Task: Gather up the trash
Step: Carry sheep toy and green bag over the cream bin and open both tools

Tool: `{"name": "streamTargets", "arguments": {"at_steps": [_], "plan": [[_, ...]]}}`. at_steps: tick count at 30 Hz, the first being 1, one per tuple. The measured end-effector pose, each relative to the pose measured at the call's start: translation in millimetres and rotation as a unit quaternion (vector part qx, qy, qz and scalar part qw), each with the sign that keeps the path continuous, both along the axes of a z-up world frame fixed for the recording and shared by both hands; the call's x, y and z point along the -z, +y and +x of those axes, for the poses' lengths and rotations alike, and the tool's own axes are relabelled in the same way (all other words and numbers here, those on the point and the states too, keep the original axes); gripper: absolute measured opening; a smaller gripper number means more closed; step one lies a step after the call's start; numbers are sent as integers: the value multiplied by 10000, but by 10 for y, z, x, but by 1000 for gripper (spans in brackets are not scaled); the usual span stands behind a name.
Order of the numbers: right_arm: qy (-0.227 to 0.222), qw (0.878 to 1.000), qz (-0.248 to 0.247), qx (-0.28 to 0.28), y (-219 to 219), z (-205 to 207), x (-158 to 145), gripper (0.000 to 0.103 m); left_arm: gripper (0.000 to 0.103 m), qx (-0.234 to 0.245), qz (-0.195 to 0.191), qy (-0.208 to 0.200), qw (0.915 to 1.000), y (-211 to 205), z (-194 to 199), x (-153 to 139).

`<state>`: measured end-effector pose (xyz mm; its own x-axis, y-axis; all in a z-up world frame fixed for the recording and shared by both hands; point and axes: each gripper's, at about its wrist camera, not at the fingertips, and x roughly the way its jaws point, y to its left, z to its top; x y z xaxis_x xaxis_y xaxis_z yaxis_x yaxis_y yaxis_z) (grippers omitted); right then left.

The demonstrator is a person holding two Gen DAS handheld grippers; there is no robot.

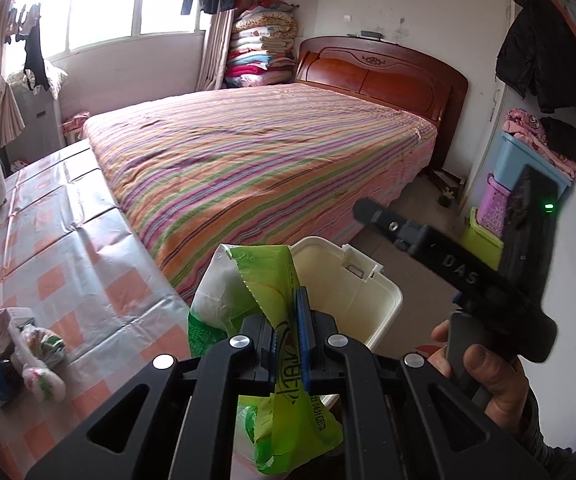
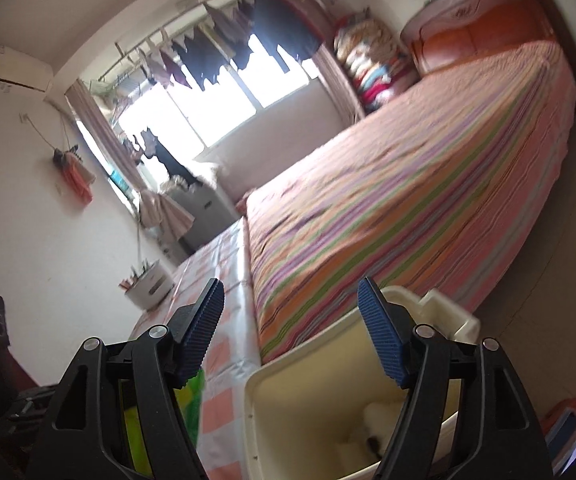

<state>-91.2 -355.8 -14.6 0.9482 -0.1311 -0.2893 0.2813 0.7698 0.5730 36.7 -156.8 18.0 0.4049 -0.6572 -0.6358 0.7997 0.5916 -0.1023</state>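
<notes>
The left gripper (image 1: 286, 332) has its jaws clamped tight on a crumpled green wrapper (image 1: 264, 280), which sticks up above the blue pads and hangs down below them. Just beyond those jaws sits the cream trash bin (image 1: 383, 300), mouth open, on the floor between the desk (image 1: 80, 248) and the striped bed (image 1: 256, 152). The right gripper (image 2: 291, 320) hangs with jaws apart and nothing between them; the bin (image 2: 288, 400) lies right below and ahead of them, something pale and crumpled at its bottom. Left of the left jaws, more wrappers and a small carton (image 1: 4, 320) lie in a cluster on the desk
</notes>
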Motion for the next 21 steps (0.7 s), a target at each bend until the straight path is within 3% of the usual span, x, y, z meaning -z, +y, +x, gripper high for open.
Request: {"name": "streamTargets", "arguments": {"at_steps": [8, 19, 20, 21], "plan": [[-542, 9951, 157, 810, -165, -298, -66, 71, 8, 153, 103, 252, 9995, -404, 154, 229], [-666, 9935, 180, 905, -81, -318, -64, 72, 13, 423, 213, 609, 9970, -730, 248, 468], [-674, 9935, 169, 907, -71, -320, -66, 72, 29, 423, 253, 656, 9966, -740, 242, 474], [-678, 9935, 160, 901, -62, -315, -69, 72, 66, 415, 251, 699, 9964, -741, 242, 472]]}}
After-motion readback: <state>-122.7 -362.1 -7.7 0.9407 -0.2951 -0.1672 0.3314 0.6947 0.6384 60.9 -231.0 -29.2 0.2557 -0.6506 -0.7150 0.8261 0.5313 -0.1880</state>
